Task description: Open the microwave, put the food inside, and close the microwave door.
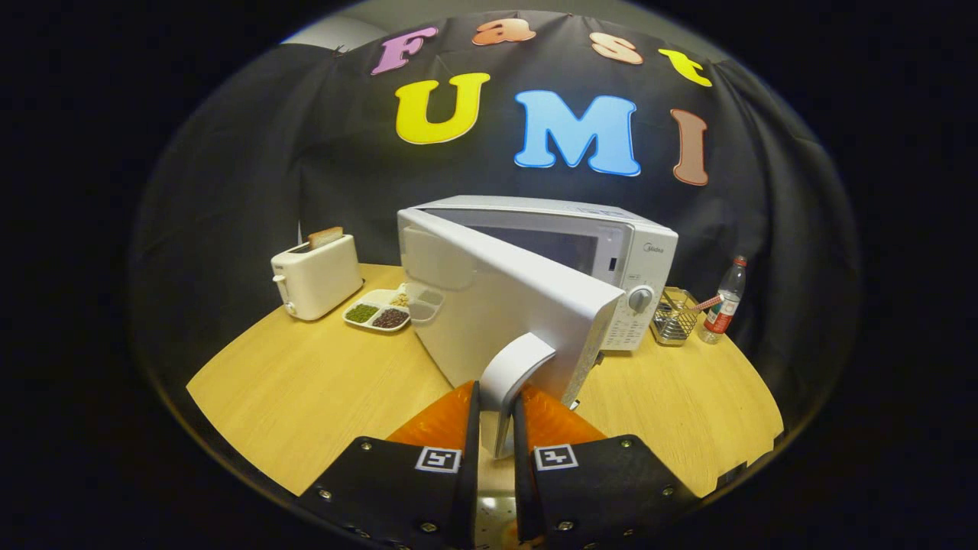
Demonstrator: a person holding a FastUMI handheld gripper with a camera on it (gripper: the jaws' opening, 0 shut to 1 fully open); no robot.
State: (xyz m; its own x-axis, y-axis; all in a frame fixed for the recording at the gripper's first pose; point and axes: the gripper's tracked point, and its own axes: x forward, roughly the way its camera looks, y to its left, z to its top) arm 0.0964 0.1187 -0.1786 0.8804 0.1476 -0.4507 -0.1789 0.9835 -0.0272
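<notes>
A pale wood-grain worktop (306,389) fills the booth floor of the view, its front edge curving away on both sides, with black cloth hung as a wall behind it. Farthest left stands a white toaster (316,276) near the worktop's back edge, a slice of bread (326,236) poking up from its slot. Just beside it, toward the middle, lies a white divided tray (391,307) — the food — with green and dark beans in its near compartments and paler grains behind; its far end sits close against the swung-out door. A broad stretch of bare wood lies in front of the toaster and tray, reaching to the near edge. In the middle the white microwave (603,252) has its door (504,305) hinged on the left and swung partly open toward the camera, so the dark cavity shows behind it. The gripper (497,428) is clamped on the door's white handle (510,374), one finger on each side of it and both pressing against it. Right of the door the control panel shows a round knob (640,299). Beyond that sit a wire basket (675,316) and, just beside it, a clear plastic bottle (726,299) with a red cap, near the worktop's right edge — with open wood in front of them.
</notes>
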